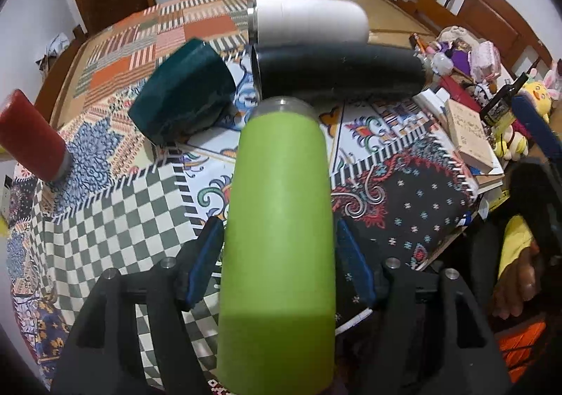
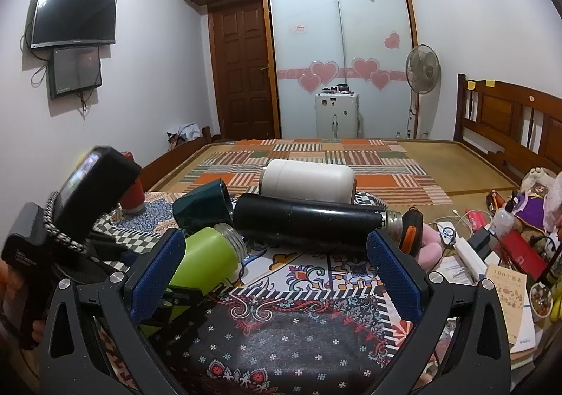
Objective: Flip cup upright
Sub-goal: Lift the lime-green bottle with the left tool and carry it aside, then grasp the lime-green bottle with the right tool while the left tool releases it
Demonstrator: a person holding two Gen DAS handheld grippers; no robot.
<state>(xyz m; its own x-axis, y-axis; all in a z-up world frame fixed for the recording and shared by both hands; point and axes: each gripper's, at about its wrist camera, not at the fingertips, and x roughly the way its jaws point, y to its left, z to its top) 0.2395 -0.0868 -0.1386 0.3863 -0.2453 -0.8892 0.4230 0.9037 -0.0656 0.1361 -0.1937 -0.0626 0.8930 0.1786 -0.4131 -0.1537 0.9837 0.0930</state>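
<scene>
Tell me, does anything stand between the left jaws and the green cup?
No. The green cup already lies between the left gripper jaws, nothing between. The black bottle and the dark green cup lie beyond its mouth.

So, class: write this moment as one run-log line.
left hand-held gripper: shut on green cup, lifted, tilted | right hand-held gripper: open, empty | black flask, white cup: lying down
</scene>
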